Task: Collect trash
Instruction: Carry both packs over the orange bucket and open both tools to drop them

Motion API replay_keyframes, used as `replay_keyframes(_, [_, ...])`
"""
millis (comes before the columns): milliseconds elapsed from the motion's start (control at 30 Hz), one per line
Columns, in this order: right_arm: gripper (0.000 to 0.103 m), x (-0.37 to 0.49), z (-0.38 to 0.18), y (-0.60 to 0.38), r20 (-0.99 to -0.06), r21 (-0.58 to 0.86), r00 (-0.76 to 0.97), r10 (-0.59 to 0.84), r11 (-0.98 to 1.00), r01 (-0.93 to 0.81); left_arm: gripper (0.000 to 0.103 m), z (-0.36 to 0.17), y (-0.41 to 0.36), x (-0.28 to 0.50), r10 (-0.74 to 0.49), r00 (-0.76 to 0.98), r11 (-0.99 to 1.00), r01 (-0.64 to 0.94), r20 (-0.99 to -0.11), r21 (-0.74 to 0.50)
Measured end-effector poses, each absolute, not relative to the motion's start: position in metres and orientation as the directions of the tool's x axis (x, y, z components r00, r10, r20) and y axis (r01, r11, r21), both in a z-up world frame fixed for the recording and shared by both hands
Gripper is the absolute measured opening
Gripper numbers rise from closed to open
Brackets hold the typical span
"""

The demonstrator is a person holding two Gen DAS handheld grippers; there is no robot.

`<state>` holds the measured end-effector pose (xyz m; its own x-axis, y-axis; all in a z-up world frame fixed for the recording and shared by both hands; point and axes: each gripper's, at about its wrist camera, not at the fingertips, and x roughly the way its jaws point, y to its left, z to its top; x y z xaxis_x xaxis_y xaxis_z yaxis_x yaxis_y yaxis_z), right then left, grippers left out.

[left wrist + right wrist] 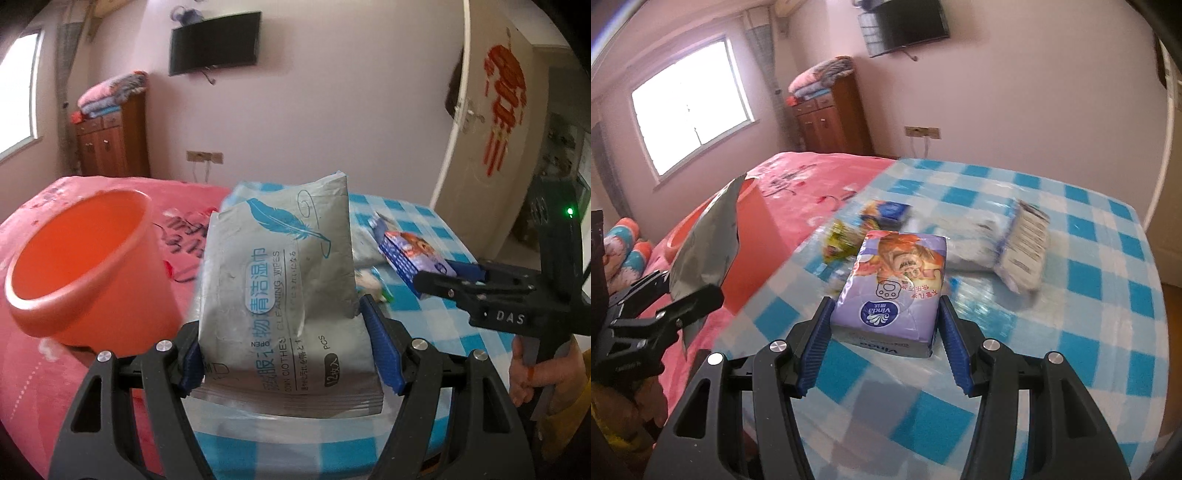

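A grey wet-wipes pack [280, 295] is held in the left tool [288, 347], its blue pads pressed against the 2 long edges of the pack. The pack stands raised above the worktop [417, 221], which is covered by a blue-and-white checked cloth, with the printed face and a blue feather drawing turned toward the camera. In the right wrist view the same pack is seen edge-on as a grey foil sheet [705, 251] gripped in the left tool [683, 306].

A purple tissue pack [894, 291] is clamped in the right tool [882, 343], the 2 blue pads bearing on its sides. It is lifted clear of the checked worktop [1089, 266]. In the left wrist view this pack [413, 254] is seen projecting from the right tool [458, 273], which is carried by a hand [532, 373] at the right edge.

An orange bucket [81, 266] stands on the pink bed [37, 369] just beside the worktop, to the left of the grey pack, its mouth open. In the right wrist view it [753, 236] is partly hidden behind the grey pack.

More litter lies on the worktop beyond the purple pack: a yellow-green wrapper [842, 240], a blue-and-orange packet [886, 212] and a white plastic package [997, 243], all blurred. A wooden cabinet [831, 114] with folded blankets on top stands against the far wall, and a television [908, 26] is mounted above.
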<state>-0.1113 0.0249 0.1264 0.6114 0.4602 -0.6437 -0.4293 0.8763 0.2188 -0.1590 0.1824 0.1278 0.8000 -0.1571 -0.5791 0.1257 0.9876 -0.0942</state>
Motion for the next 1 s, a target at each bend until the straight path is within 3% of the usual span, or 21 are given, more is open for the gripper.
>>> replay_keyframes(400, [0.057,-0.094,0.175,0.124,-0.599,0.225,0.505,0.621,0.736,-0.639,0.074,0.168,0.267,-0.159,0.050,0.864,0.993,-0.099,-0.501,-0.070])
replay_keyframes(733, [0.057,-0.074,0.208,0.219,-0.574,0.167,0.436,0.693,0.620,-0.766,0.074,0.158,0.322,-0.132,0.154,0.824,0.968,-0.237,-0.546,-0.085])
replay_keyframes(1000, [0.061,-0.050,0.206,0.268,-0.564,0.235,0.348,0.749,0.550,-0.801,0.078,0.146,0.343,-0.117,0.188,0.788,0.951,-0.294,-0.587,-0.091])
